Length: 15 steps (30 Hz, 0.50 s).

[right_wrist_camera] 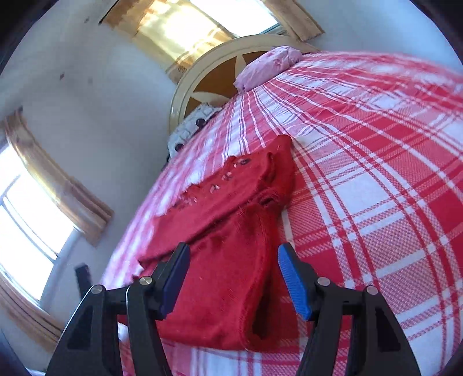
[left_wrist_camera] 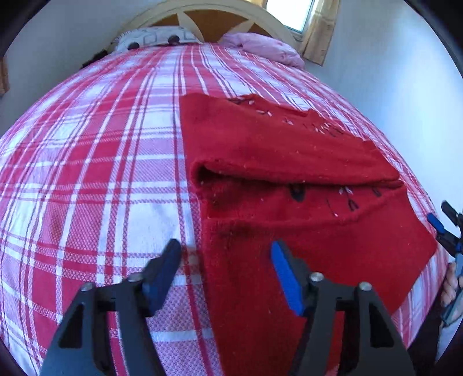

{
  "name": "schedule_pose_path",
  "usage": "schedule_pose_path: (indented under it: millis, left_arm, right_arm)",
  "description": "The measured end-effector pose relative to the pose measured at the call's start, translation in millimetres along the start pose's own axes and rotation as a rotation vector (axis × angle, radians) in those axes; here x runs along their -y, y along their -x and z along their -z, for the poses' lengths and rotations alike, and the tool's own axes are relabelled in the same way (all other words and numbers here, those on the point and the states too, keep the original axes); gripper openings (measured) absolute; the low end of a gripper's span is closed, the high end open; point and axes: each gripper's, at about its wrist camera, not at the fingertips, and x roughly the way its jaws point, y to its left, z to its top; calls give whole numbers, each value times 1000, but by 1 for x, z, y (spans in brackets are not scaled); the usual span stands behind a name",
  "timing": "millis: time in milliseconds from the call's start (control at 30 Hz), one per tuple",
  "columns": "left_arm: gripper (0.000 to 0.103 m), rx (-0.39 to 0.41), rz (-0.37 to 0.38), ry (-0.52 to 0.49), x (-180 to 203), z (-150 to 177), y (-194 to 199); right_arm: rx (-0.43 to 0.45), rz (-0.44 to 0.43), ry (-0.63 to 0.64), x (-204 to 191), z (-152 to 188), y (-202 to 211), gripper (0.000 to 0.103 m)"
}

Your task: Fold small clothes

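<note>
A red knitted garment [left_wrist_camera: 289, 150] with small black and white stitched marks lies on the red and white plaid bedspread [left_wrist_camera: 101, 162], its far part folded back over itself. My left gripper [left_wrist_camera: 225, 248] hovers open at the garment's near left edge, with one finger over the bedspread and the other over the red cloth. Nothing is pinched between them. In the right wrist view the red garment [right_wrist_camera: 231, 231] stretches away from my right gripper [right_wrist_camera: 234, 250], which stands open over its near end without gripping it. The right gripper [left_wrist_camera: 441, 214] also shows at the bed's right side, held by a hand [left_wrist_camera: 451, 283].
A patterned white pillow [left_wrist_camera: 153, 39] and a pink pillow [left_wrist_camera: 260, 46] lie against the rounded cream headboard [left_wrist_camera: 208, 8]. A white wall [left_wrist_camera: 390, 86] runs close along the bed's right side. Curtained windows [right_wrist_camera: 31, 219] stand beyond the bed.
</note>
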Motion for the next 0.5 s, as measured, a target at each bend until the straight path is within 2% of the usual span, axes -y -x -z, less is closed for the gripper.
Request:
schedule_pose_path:
  millis: [67,167,433,500]
  left_arm:
    - [24,12,14,5,3,2,2]
    - [16,39,-7,0,8,4,6]
    - [16,82,-31,-28,14,4,11]
    - [27,66,-44,-31,15,2,7]
  right_arm:
    - [-4,27,21,-2,1,-3,64]
    - [-24,71,84,-8,1,-10,64]
    - [-81,178,320,-35,-14,-47,62]
    - [-103,204,336,-36,-18,-61,62]
